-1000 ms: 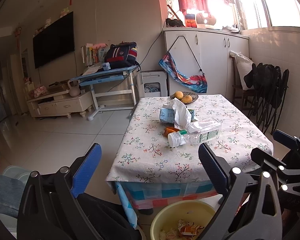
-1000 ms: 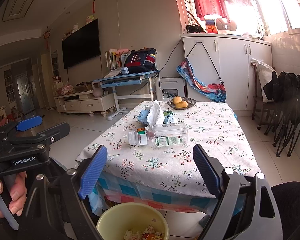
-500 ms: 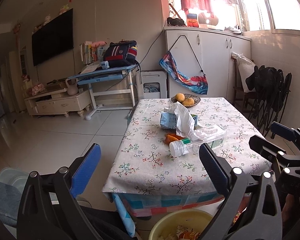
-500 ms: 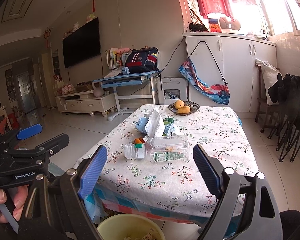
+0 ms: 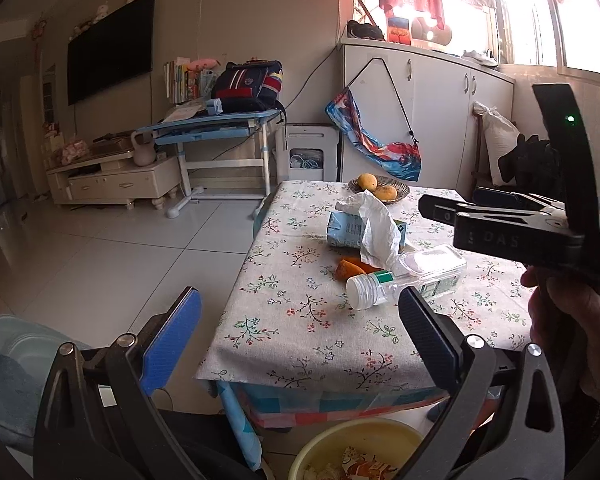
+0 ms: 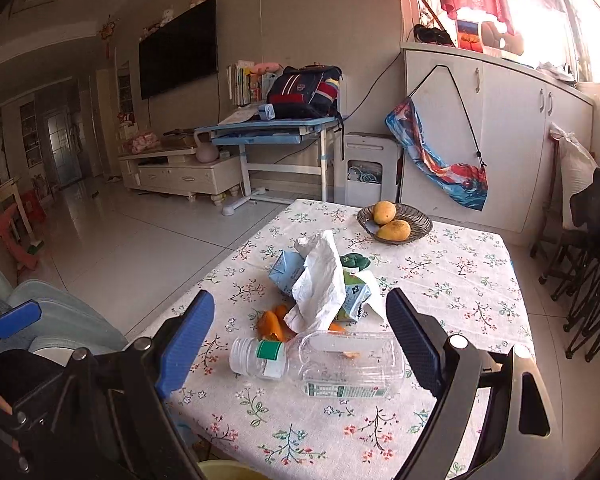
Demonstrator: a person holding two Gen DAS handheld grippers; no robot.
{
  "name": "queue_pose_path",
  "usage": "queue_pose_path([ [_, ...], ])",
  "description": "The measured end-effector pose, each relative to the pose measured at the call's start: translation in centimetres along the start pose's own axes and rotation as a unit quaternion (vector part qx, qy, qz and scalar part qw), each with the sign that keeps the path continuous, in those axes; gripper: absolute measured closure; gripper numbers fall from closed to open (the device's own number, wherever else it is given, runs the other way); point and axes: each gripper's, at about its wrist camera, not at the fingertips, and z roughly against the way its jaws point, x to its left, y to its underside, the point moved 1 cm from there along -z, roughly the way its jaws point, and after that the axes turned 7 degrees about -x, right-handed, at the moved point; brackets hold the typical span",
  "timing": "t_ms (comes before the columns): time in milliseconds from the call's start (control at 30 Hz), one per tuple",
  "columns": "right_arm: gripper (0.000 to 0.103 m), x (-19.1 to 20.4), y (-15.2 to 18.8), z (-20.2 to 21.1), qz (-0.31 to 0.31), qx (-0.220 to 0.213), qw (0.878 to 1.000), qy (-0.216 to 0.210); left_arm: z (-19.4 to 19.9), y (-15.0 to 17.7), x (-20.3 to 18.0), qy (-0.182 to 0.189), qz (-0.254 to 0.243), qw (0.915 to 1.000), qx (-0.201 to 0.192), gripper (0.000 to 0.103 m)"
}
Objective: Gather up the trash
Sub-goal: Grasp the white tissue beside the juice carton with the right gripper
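**Trash heaped mid-bench, right claw lined up on the bottle**

Trash lies in a small heap near the middle of the bench: an empty plastic bottle on its side with its open neck toward the left, orange peel just behind the neck, a crumpled white tissue draped over flattened drink cartons. A yellow bin stands on the floor at the near edge of the bench, already holding some wrappers.

The step in hand looks like the reach for the first piece on the bench. The right claw hangs over the near side with its jaws wide apart and nothing between them, and the bottle sits squarely in its sights. The left claw is likewise spread and empty, held back off the bench corner above the bin.

The next move probably calls for lowering the right claw so its fingers straddle the bottle's body across its width, closing gently since thin clear plastic may buckle or roll, then carrying it to the bin.

The tissue's lower edge touches the bottle and could drag along. The basket of mangoes at the far end is well apart and not trash.
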Motion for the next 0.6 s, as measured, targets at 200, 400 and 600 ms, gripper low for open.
queue_pose_path([
  [200,0.031,-1.2,-1.2,-6.3,0.008,0.056,0.998,0.010,-1.3,0.2,1.0,-0.001,0.024,0.9996,0.018,0.007],
  [400,0.041,-2.2,-0.6,-11.0,0.003,0.106,0.994,0.018,-2.5,0.3,1.3,-0.001,0.029,0.9992,0.026,0.007],
  [600,0.055,-3.0,-0.2,-14.1,-0.004,0.145,0.989,0.019,-3.6,0.2,1.3,0.000,0.031,0.9989,0.034,0.007],
])
